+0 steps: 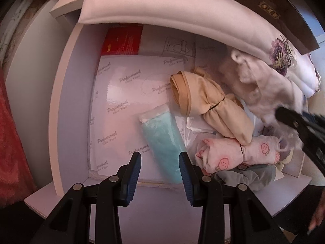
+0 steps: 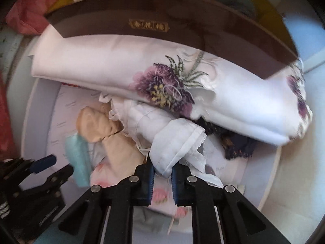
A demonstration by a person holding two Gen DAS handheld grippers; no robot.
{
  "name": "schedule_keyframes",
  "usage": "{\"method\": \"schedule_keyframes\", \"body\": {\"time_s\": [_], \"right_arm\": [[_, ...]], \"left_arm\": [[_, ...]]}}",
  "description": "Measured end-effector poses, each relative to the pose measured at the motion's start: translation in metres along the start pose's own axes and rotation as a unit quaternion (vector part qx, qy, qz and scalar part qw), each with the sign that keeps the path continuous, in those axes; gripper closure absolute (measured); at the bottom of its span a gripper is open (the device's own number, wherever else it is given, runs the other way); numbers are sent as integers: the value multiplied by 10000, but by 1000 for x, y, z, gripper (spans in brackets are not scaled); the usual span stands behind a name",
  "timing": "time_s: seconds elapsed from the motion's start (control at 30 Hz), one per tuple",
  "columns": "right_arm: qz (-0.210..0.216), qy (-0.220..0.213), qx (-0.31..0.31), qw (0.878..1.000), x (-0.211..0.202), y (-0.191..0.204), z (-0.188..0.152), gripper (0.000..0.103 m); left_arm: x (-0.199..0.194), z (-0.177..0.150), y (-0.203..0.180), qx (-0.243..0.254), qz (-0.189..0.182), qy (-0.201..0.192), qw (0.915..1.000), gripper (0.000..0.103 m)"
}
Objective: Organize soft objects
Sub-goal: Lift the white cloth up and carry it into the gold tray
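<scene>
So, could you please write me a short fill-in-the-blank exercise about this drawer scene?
1. The right tongs are shut on a ____ cloth.
2. The left tongs hover open above a ____ packet.
3. The pink roll is printed with ____.
4. The beige roll lies partly on top of the ____ roll.

Missing words: white; blue; strawberries; pink

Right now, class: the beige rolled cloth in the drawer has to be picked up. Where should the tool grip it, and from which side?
Grip the beige rolled cloth at its cinched waist, where the dark band narrows it, coming from straight above. It lies flat and diagonal with its top bare, so set the fingers across the roll, not along it.
</scene>
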State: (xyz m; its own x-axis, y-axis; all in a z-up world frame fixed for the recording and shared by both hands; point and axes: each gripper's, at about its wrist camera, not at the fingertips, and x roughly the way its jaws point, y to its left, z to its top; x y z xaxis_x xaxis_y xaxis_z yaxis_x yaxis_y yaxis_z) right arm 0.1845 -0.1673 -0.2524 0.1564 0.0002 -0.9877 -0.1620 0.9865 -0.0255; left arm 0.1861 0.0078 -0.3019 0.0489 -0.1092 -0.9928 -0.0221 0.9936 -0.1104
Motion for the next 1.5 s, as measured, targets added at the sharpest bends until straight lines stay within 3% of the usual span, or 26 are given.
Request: {"method": "schedule_keyframes", "body": {"time_s": [0.47, 0.67, 1.07, 1.27, 1.5], "right_arm": [[715, -622, 567, 9939, -91, -15, -57, 90], [996, -1074, 1022, 9839, -134, -28, -59, 90], [1362, -1523, 2107, 9560, -169, -51, 3, 90], [860, -1718, 1803, 9647, -180, -43, 54, 90], [356, -1620, 1453, 9754, -150, -31, 99, 90]], "left_arm": [[-11, -3, -2, 54, 16, -108, 9999, 64], [-13, -3, -5, 115, 28, -118, 9999, 64], [-12, -2, -7, 85, -69, -106, 9999, 64], [-15, 0, -12, 109, -158, -126, 9997, 64], [-17, 2, -13, 75, -225, -110, 9997, 64]]}}
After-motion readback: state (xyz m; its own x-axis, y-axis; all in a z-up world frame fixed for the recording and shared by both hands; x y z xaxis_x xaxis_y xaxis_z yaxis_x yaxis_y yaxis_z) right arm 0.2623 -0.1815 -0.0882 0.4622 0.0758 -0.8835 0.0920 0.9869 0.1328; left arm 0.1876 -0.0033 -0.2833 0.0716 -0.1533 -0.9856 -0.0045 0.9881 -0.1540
